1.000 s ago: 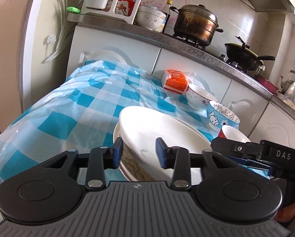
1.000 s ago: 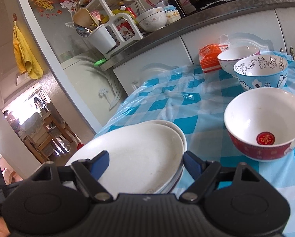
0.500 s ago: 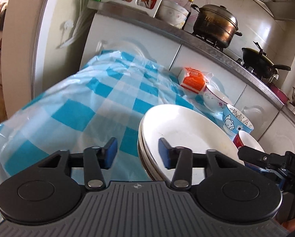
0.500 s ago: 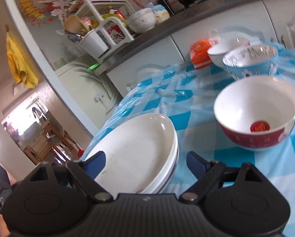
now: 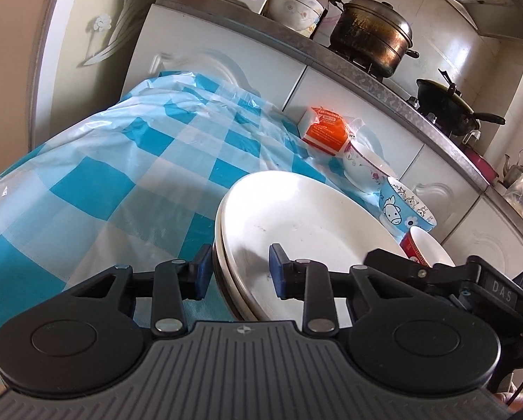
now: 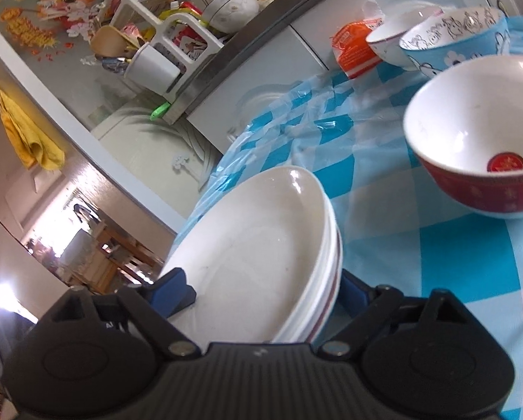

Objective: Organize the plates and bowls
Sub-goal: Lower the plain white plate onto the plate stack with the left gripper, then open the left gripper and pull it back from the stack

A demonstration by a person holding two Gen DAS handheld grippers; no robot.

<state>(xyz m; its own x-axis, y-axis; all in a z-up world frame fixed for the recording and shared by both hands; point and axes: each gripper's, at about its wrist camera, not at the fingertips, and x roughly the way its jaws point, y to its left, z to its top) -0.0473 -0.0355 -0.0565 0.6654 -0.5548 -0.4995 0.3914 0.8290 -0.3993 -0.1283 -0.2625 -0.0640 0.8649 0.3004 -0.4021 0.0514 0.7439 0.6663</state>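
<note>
Plate stack (image 5: 296, 224) on table (image 5: 96, 189) near edge; three bowls (image 6: 478, 147) in row right, carton (image 5: 326, 129) behind

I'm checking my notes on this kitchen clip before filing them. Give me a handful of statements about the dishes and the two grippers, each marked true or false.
1. The plates lie in one stack on the checked tablecloth. True.
2. The red bowl sits upside down. False: it stands upright, its white inside showing.
3. The left gripper straddles the stack's rim, jaws closing. True.
4. The blue cartoon bowl is nested inside the red bowl. False: it stands behind it, on its own.
5. The right gripper is clamped on the red bowl. False: its jaws are opening on either side of the plate stack.
</note>
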